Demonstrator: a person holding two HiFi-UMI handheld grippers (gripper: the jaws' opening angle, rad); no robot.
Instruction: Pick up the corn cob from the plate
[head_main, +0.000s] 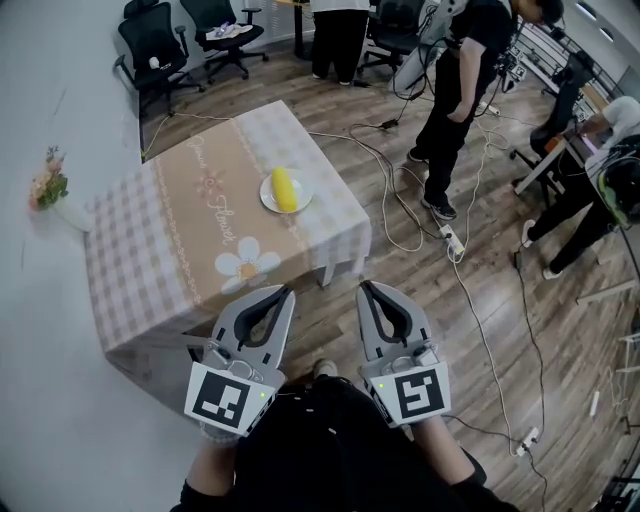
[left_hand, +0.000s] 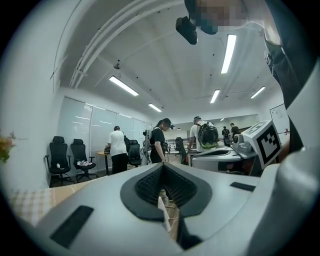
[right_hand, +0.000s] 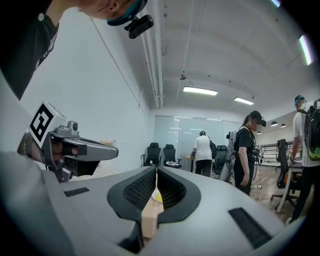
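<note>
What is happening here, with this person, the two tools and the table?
A person holds a two-jaw gripper in each hand. The left gripper and the right gripper are both shut and empty, side by side, short of the table. The corn cob lies on a white plate on that table, and nothing touches it. The pickup has not begun. Other people stand further back in the room.
</note>
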